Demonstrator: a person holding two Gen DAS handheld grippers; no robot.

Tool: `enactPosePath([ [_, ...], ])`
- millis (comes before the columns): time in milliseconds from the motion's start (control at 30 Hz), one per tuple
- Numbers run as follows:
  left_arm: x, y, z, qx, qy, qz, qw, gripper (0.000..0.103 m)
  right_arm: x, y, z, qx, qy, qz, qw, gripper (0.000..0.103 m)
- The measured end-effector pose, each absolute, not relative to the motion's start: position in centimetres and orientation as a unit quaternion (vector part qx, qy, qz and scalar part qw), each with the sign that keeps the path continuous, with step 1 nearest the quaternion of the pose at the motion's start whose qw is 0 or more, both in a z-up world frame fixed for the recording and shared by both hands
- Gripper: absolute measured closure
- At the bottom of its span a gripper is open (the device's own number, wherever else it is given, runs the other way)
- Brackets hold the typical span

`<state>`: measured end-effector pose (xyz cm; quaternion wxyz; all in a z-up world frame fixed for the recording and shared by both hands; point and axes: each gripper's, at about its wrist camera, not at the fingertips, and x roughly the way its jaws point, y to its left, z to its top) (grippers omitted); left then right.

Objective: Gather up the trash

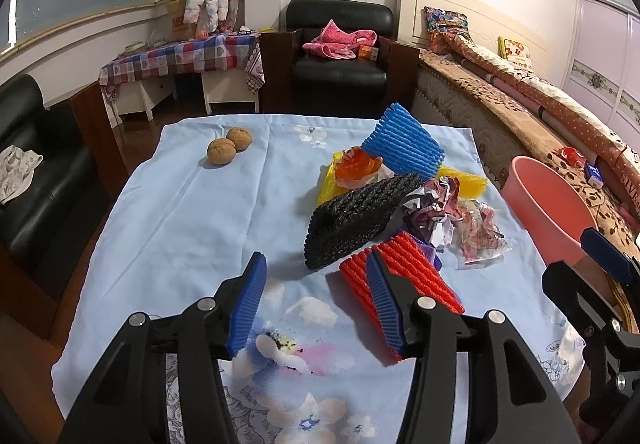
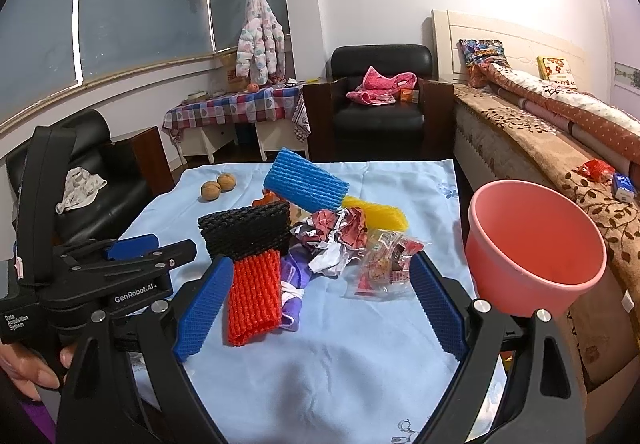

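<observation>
A heap of trash lies on the light blue cloth (image 1: 180,211): a red foam net (image 1: 404,276) (image 2: 254,296), a black foam net (image 1: 352,219) (image 2: 246,230), a blue foam net (image 1: 404,141) (image 2: 306,183), yellow foam (image 2: 378,217), crumpled paper (image 1: 432,207) (image 2: 334,236) and a clear snack wrapper (image 1: 480,240) (image 2: 384,270). A pink bin (image 1: 548,211) (image 2: 536,244) stands at the table's right edge. My left gripper (image 1: 316,272) is open, just left of the red net. My right gripper (image 2: 322,276) is open, low before the heap.
Two walnuts (image 1: 229,145) (image 2: 218,185) sit at the far left of the cloth. A bed (image 1: 520,99) runs along the right behind the bin. Black armchairs (image 1: 340,47) stand behind and to the left. My left gripper shows in the right wrist view (image 2: 132,248).
</observation>
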<state>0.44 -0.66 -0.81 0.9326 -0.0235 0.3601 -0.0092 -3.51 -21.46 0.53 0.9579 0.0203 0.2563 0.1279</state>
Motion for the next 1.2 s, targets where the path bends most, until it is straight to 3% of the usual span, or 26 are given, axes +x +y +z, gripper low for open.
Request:
enactPosePath([
  [400,0.67,-0.49,-1.27,-0.027,0.368,-0.014,0.930,0.046,-3.42,-21.36,0.25,0.022,0.264,0.133,0.955,0.018],
  [1200,0.63,-0.53,-1.34,-0.028,0.369,-0.014,0.929,0.046,-2.92,-21.38,-0.22,0.028,0.272,0.140,0.952,0.018],
])
